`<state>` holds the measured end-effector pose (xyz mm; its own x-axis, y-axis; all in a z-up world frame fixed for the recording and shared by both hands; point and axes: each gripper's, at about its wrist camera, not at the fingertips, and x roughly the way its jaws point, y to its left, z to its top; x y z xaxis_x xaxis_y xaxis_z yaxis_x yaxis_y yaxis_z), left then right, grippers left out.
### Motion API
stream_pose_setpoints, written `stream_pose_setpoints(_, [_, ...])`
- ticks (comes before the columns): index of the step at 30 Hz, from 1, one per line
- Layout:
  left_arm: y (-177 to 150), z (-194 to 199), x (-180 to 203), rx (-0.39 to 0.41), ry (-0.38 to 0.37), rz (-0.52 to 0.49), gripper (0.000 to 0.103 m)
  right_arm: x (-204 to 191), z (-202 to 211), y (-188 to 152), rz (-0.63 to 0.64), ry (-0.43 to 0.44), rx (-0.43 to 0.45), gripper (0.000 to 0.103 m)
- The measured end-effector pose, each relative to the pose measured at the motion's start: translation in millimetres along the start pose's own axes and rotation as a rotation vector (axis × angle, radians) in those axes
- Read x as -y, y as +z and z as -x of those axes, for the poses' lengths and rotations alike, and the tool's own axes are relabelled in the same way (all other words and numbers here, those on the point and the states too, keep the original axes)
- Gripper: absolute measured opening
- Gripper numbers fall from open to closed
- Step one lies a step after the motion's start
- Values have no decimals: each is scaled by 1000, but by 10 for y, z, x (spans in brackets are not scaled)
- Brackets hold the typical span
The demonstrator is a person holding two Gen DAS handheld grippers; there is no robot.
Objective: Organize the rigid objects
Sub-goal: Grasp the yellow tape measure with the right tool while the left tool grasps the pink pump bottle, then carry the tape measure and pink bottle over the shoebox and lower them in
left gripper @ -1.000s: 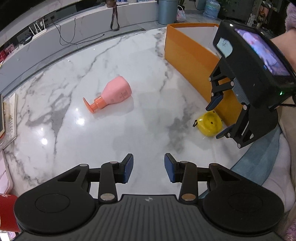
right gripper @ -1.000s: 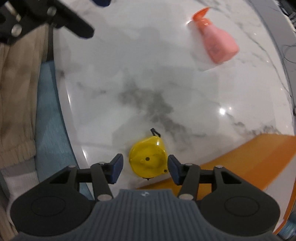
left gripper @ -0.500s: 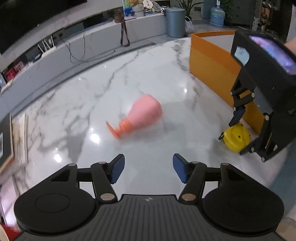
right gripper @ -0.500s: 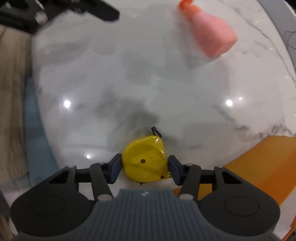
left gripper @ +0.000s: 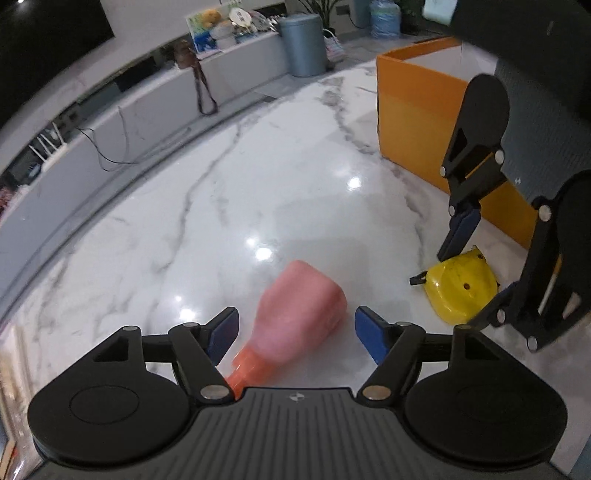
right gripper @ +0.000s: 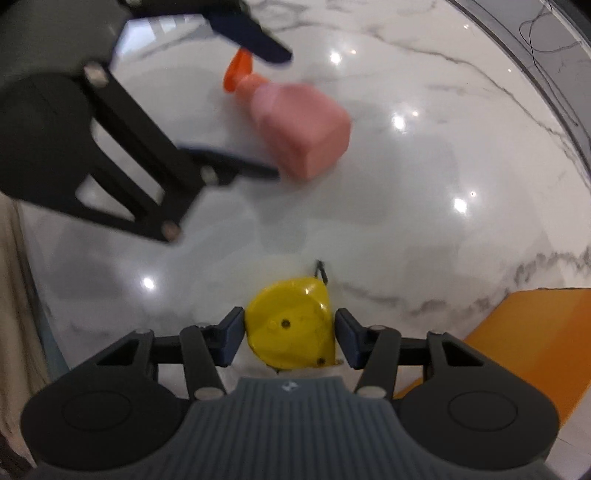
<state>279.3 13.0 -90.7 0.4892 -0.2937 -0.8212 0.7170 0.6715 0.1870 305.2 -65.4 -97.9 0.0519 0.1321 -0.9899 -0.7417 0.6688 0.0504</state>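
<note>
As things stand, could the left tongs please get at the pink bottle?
Probably yes: the left tongs are opening and already straddle the pink bottle, which lies on the table, with nothing in between.

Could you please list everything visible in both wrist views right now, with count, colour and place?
bottle: one, pink with orange cap, lying on its side between the left gripper's fingers, untouched.
tape measure: one, yellow, lying flat between the right gripper's fingers.
box: one, orange, on the table's far right side.
table: one, white marble, under everything.
bin: one, grey-blue, on the floor beyond the table.
water jug: one, bluish, background.
cables: dark, on the grey ledge.
left gripper: black, blue pads, jaws opening around the bottle.
right gripper: black, blue pads, straddling the tape measure.
</note>
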Motion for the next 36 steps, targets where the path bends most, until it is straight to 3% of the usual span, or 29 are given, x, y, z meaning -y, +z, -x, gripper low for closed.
stream_pose_setpoints(2, [22,-70,-12,-6,-14,14,73,39,17,35,3,-21,7,64])
stream_pose_setpoints(6, [24,-105,-23,-10,-34,39,68,27,-13,59,17,-16,-14,65])
stream_pose_setpoints(11, [17,-71,-45,-104,-6,69,52,-20,-25,45,24,2,-33,65])
stream_pose_setpoints(14, [-51,24,-52,-141,-29,90,47,-73,-61,39,35,3,-48,57])
stream_pose_setpoints(18, [-100,94,-36,-135,-34,109,49,-70,-56,43,36,-4,-54,50])
stream_pose_setpoints(20, [-91,99,-35,-108,-22,132,67,-33,-53,51,25,-4,-59,52])
stream_pose_setpoints(22, [-48,102,-47,-84,-33,168,74,-110,-54,47,29,-22,-53,57])
stream_pose_setpoints(24, [-5,74,-66,-81,-24,204,76,-32,-157,168,21,-14,-56,59])
stream_pose_setpoints(30, [89,-60,-102,-96,-2,239,73,65,-223,173,-14,7,-58,58])
stream_pose_setpoints(34, [87,-99,-122,-104,16,232,49,41,-278,140,-20,17,-60,57])
stream_pose_setpoints(36, [56,-69,-141,-101,1,251,48,42,-285,113,-19,14,-52,54])
